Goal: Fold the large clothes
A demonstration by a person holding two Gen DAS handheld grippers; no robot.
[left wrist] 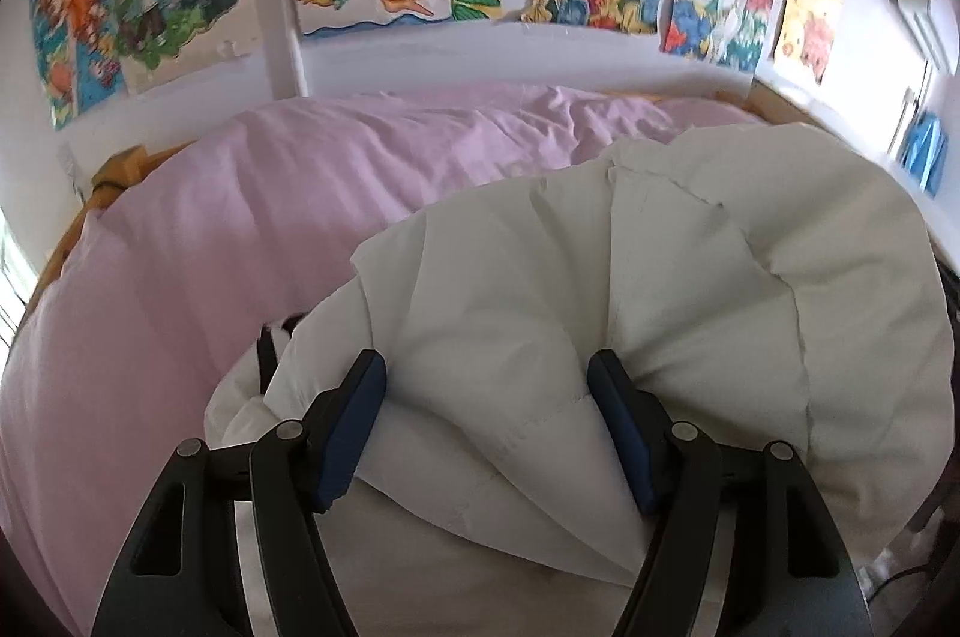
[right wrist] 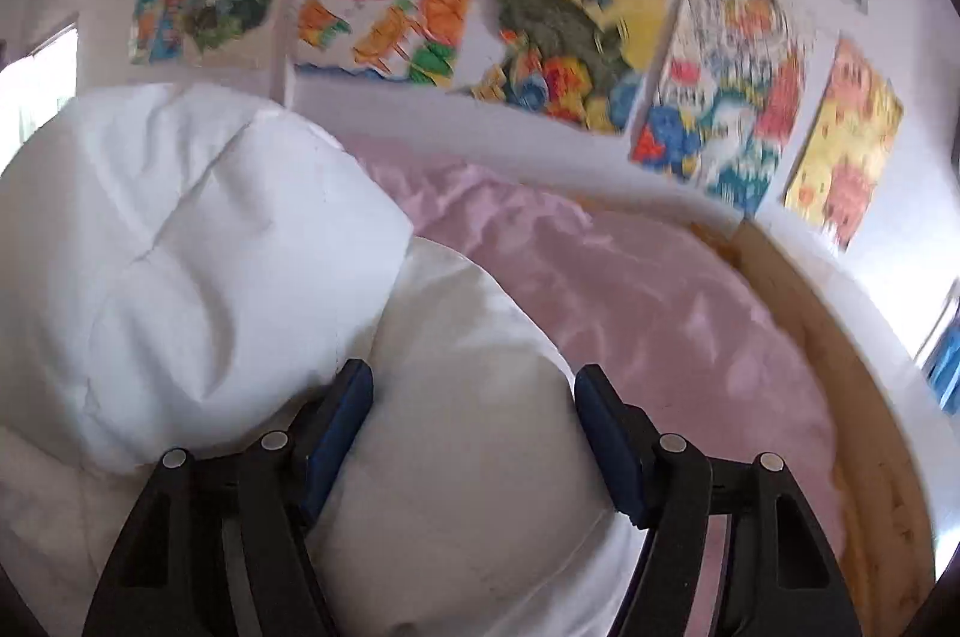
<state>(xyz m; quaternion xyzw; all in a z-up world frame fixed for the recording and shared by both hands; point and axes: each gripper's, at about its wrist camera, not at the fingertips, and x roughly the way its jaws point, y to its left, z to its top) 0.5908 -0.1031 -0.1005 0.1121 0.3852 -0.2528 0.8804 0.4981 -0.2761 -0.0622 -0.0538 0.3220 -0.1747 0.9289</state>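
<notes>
Between the blue pads of the left hand-held gripper (left wrist: 486, 433) bunches a fold of the white padded garment (left wrist: 690, 289), apparently pinched for folding. It lies on the pink bed (left wrist: 252, 229). Right hand-held gripper (right wrist: 474, 442) straddles a puffy lobe, jaws apart, probably regrasping.

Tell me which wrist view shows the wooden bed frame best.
The right wrist view: the wooden bed frame runs as a long curved rail beside the pink sheet, though blurred. The left wrist view shows only a corner post and a sliver behind the white padded garment.
</notes>
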